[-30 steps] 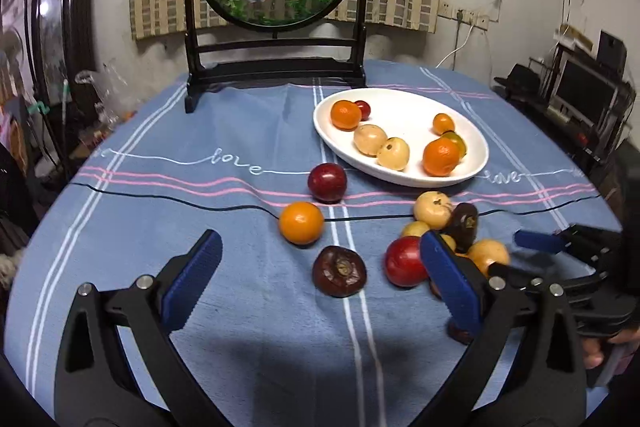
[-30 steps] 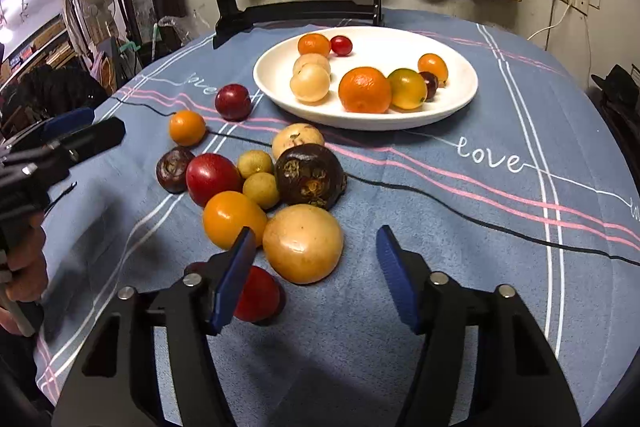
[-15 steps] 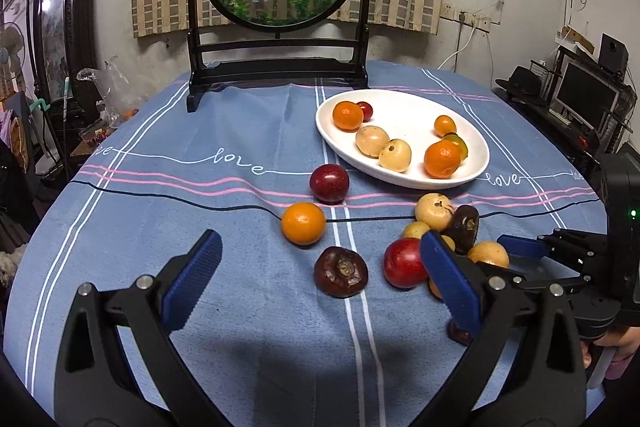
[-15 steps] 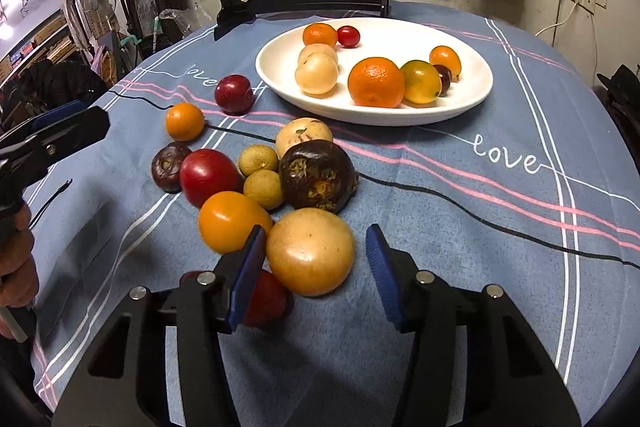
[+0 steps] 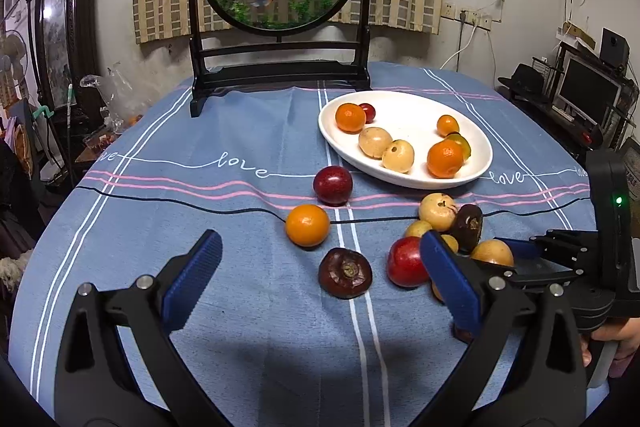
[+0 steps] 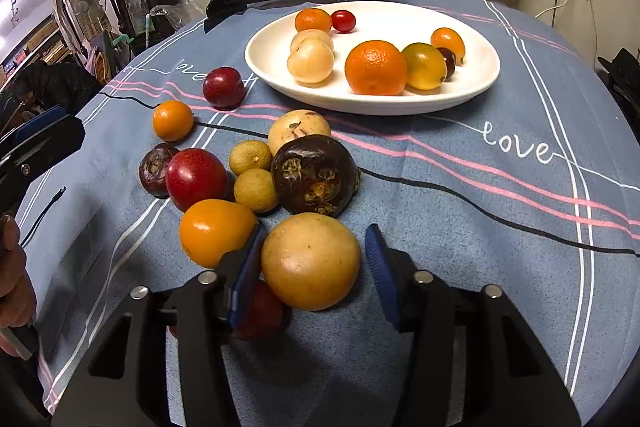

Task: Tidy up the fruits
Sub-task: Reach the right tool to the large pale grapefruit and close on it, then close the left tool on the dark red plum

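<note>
The right gripper [image 6: 312, 267] has narrowed around the round tan fruit [image 6: 310, 261], not yet clamped. Pickup toward the white oval plate [image 6: 472, 91] looks imminent; the left gripper [image 5: 316, 283] hangs wide

a round table under a blue striped cloth [image 5: 240, 187] carries a white oval plate [image 5: 404, 119], a black framed goldfish screen [image 5: 280, 79], and loose fruits [image 6: 312, 175] clustered near the plate.

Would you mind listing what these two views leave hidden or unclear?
- Right wrist view: red fruit mostly hidden behind the right gripper finger.
- Right wrist view: small dark fruit on the white plate, largely behind the yellow-green fruit.
- Left wrist view: orange fruit covered by the left gripper.
</note>
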A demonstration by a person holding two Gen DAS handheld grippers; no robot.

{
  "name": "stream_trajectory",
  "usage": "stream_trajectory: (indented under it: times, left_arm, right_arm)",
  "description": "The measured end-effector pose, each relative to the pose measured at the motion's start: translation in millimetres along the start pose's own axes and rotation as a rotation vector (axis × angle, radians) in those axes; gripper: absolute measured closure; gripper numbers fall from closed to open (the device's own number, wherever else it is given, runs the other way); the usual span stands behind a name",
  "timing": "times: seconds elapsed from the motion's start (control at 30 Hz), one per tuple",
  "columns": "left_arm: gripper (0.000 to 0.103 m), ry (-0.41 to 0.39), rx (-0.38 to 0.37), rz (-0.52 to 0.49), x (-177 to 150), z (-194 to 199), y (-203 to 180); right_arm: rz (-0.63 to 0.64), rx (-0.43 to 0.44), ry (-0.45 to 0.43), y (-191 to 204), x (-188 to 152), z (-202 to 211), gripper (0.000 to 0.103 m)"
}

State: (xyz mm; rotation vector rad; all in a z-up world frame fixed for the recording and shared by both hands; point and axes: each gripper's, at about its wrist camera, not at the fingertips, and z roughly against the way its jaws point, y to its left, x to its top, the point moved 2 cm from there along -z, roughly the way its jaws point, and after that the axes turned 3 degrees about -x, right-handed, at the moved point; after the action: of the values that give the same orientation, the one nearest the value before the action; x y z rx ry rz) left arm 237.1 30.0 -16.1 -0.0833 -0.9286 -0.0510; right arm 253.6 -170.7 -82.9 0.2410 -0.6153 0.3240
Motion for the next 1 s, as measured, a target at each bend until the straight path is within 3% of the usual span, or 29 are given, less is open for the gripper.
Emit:
stream_trajectory:
  times: [0.13,0.2,0.33,0.43,0.53,0.6,0.7,1.0]
  left_arm:
    - [0.002,0.014,-0.031,-0.002,-1,-1,-2]
    - [0.002,0.031,-0.086,-0.015,-3,-1,-7]
    - [0.005,0.084,-0.265,-0.087,-11,-1,-30]
    - [0.015,0.136,-0.385,-0.189,-22,1,-54]
    - [0.03,0.192,-0.446,-0.3,-36,-2,-77]
    - [0.046,0.213,-0.44,-0.338,-43,-6,-84]
    - [0.055,0.253,-0.432,-0.351,-49,-14,-86]
    - [0.058,0.29,-0.395,-0.349,-54,-28,-85]
  right_arm:
    - [-0.03,0.006,-0.015,-7,0,6,0.058]
    - [-0.082,0.019,-0.041,-17,2,16,0.058]
    - [-0.179,0.031,-0.093,-40,5,34,0.058]
    - [-0.22,0.038,-0.097,-50,5,39,0.058]
    - [-0.226,0.048,-0.1,-49,5,42,0.058]
    - [-0.219,0.053,-0.104,-47,5,43,0.058]
    - [-0.212,0.06,-0.104,-44,5,45,0.058]
    - [-0.204,0.07,-0.112,-41,5,48,0.058]
